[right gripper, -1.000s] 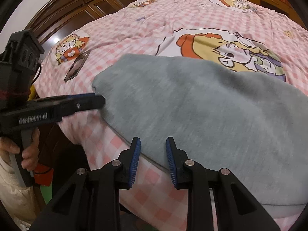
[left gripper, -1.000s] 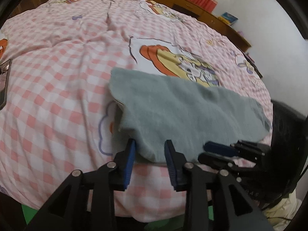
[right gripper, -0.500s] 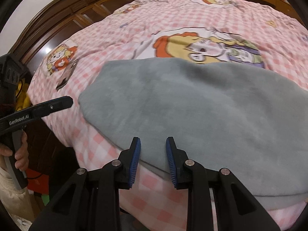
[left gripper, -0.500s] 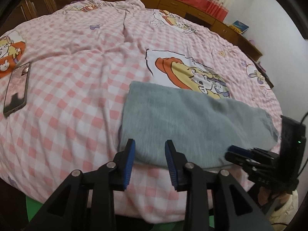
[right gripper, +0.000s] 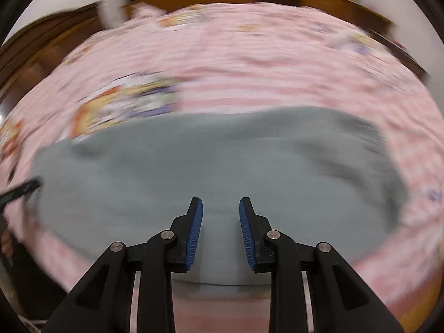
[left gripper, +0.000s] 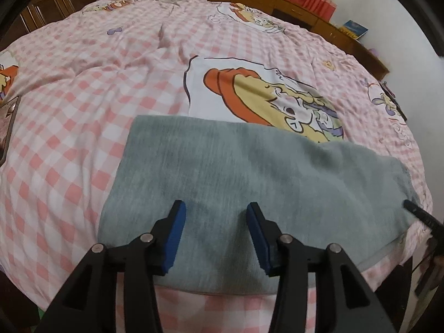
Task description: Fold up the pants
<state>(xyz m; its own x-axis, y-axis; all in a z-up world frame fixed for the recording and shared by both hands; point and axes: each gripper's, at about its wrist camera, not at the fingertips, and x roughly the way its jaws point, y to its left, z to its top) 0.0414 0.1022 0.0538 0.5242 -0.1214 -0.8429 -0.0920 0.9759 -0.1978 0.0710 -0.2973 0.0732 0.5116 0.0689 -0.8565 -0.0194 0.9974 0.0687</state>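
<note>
The grey pants (left gripper: pixel 236 177) lie folded in a long flat strip on the pink checked bed, near its front edge. My left gripper (left gripper: pixel 216 222) is open and empty, its blue pads hovering over the strip's near left part. In the blurred right wrist view the pants (right gripper: pixel 222 161) fill the middle. My right gripper (right gripper: pixel 221 222) is open and empty over their near edge. The tip of the right gripper shows at the left wrist view's right edge (left gripper: pixel 419 213). The left gripper's tip shows at the right wrist view's left edge (right gripper: pixel 22 190).
The bed cover (left gripper: pixel 97 83) has cartoon prints, one (left gripper: pixel 272 102) just behind the pants. A phone (left gripper: pixel 7 127) lies on the bed at far left. Wooden cabinets (left gripper: pixel 277 2) and red curtains run behind the bed. A white wall (left gripper: pixel 410 50) stands on the right.
My left gripper moved in over the pants and opened wider. My right gripper swung fast to the right along the pants, blurring its view, and opened wider too.
</note>
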